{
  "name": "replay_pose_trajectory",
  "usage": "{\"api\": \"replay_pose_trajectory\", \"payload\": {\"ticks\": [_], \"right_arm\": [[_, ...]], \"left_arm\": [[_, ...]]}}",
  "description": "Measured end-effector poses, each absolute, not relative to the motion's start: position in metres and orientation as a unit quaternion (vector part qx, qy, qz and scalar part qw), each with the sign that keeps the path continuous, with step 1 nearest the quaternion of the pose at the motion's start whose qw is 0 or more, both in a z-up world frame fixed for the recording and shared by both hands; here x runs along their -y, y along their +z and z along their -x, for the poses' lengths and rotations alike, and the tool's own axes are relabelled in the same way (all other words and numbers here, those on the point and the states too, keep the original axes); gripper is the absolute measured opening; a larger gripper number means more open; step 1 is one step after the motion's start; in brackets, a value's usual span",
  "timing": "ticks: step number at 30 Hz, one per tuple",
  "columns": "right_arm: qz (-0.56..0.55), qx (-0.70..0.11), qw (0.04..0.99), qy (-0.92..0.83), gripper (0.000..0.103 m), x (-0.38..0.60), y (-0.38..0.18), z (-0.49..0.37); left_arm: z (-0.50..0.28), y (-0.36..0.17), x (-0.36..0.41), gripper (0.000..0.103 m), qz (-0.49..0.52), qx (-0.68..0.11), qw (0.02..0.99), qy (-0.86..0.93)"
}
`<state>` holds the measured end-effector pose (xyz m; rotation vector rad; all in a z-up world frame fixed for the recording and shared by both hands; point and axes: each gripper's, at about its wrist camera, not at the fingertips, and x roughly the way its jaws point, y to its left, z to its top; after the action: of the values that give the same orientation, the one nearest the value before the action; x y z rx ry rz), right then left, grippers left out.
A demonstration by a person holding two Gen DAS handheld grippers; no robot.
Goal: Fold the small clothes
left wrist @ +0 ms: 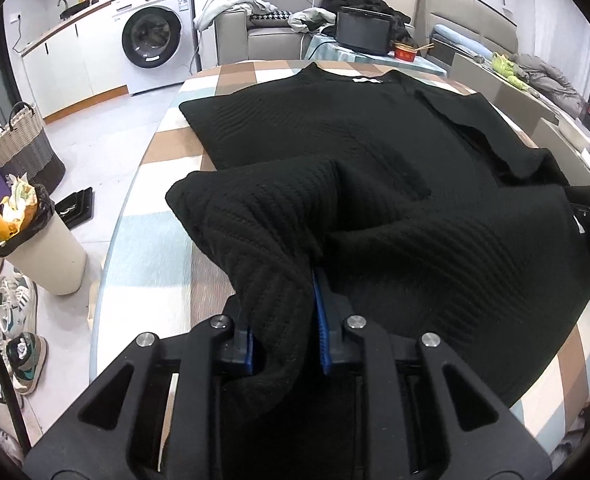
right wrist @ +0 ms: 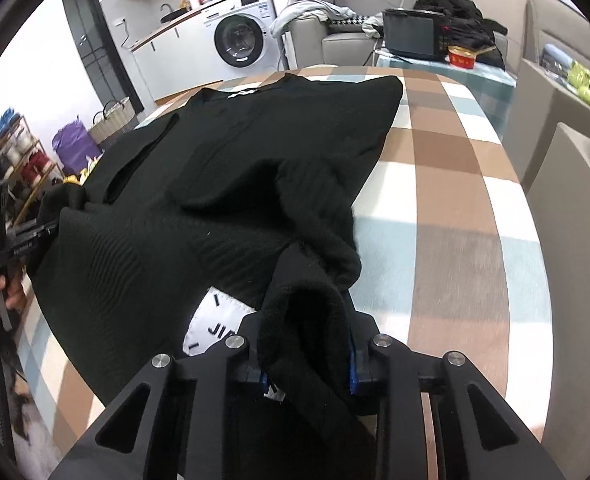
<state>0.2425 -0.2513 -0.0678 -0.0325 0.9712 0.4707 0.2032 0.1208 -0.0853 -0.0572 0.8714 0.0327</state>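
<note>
A black ribbed knit garment (left wrist: 355, 148) lies on the checked tablecloth (left wrist: 163, 148), collar with a white label at the far end. My left gripper (left wrist: 285, 344) is shut on the garment's near left hem corner, lifted and bunched between the blue pads. My right gripper (right wrist: 307, 364) is shut on the near right hem corner of the garment (right wrist: 235, 152), next to a white brand patch (right wrist: 215, 320). The raised near hem hangs between both grippers over the flat body. The other gripper shows at the far edge of each view.
The round table's left edge (left wrist: 107, 248) drops to a floor with a bin (left wrist: 43, 248), shoes and a basket (left wrist: 23, 144). A washing machine (left wrist: 155, 36), a sofa and a side table with a black box (left wrist: 363, 32) stand behind. A chair (right wrist: 575, 184) stands at right.
</note>
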Motion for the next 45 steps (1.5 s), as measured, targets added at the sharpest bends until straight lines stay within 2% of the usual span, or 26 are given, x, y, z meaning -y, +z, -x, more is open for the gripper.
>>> {"api": "replay_pose_trajectory", "payload": {"ticks": [4, 5, 6, 8, 10, 11, 16, 20, 23, 25, 26, 27, 28, 29, 31, 34, 45], "right_arm": [[0.024, -0.462, 0.859, 0.218, 0.026, 0.251, -0.066, -0.233], [0.018, -0.462, 0.861, 0.212, 0.029, 0.253, -0.066, -0.234], [0.003, -0.463, 0.862, 0.205, 0.033, 0.259, -0.064, -0.235], [-0.028, -0.462, 0.864, 0.199, 0.052, 0.269, -0.060, -0.237], [-0.043, -0.454, 0.867, 0.204, 0.064, 0.276, -0.055, -0.237], [-0.037, -0.451, 0.869, 0.201, 0.067, 0.278, -0.054, -0.239], [-0.012, -0.467, 0.866, 0.178, 0.068, 0.275, -0.058, -0.257], [0.004, -0.469, 0.863, 0.189, 0.080, 0.272, -0.065, -0.273], [-0.010, -0.475, 0.857, 0.201, 0.080, 0.272, -0.070, -0.284], [-0.019, -0.476, 0.854, 0.208, 0.078, 0.272, -0.070, -0.289], [-0.021, -0.473, 0.854, 0.214, 0.073, 0.270, -0.069, -0.290], [-0.025, -0.472, 0.851, 0.229, 0.057, 0.267, -0.069, -0.291], [-0.024, -0.472, 0.849, 0.237, 0.044, 0.264, -0.068, -0.291], [-0.017, -0.472, 0.847, 0.245, 0.036, 0.259, -0.068, -0.289], [0.004, -0.466, 0.847, 0.256, 0.026, 0.249, -0.066, -0.285], [0.025, -0.467, 0.844, 0.264, 0.024, 0.238, -0.066, -0.279], [0.011, -0.465, 0.839, 0.281, 0.024, 0.237, -0.068, -0.233]], "left_arm": [[-0.188, -0.082, -0.122, 0.023, 0.032, -0.425, 0.905, 0.022], [-0.186, -0.079, -0.124, 0.026, 0.037, -0.423, 0.905, 0.026], [-0.182, -0.076, -0.127, 0.033, 0.045, -0.423, 0.904, 0.037], [-0.176, -0.071, -0.131, 0.042, 0.051, -0.417, 0.906, 0.044], [-0.171, -0.066, -0.137, 0.064, 0.059, -0.408, 0.910, 0.040], [-0.170, -0.065, -0.139, 0.066, 0.064, -0.404, 0.912, 0.040], [-0.184, -0.072, -0.158, 0.068, 0.093, -0.417, 0.902, 0.065], [-0.198, -0.078, -0.164, 0.068, 0.106, -0.424, 0.898, 0.053], [-0.208, -0.081, -0.163, 0.069, 0.105, -0.429, 0.896, 0.046], [-0.216, -0.081, -0.163, 0.069, 0.111, -0.428, 0.896, 0.034], [-0.220, -0.082, -0.162, 0.069, 0.116, -0.425, 0.897, 0.027], [-0.222, -0.083, -0.161, 0.064, 0.121, -0.424, 0.897, 0.019], [-0.225, -0.084, -0.159, 0.047, 0.124, -0.423, 0.898, 0.008], [-0.228, -0.085, -0.156, 0.039, 0.127, -0.424, 0.897, -0.008], [-0.229, -0.083, -0.150, 0.029, 0.112, -0.422, 0.900, -0.013], [-0.227, -0.080, -0.139, 0.023, 0.086, -0.420, 0.904, -0.014], [-0.190, -0.076, -0.144, 0.023, 0.093, -0.416, 0.905, 0.001]]}}
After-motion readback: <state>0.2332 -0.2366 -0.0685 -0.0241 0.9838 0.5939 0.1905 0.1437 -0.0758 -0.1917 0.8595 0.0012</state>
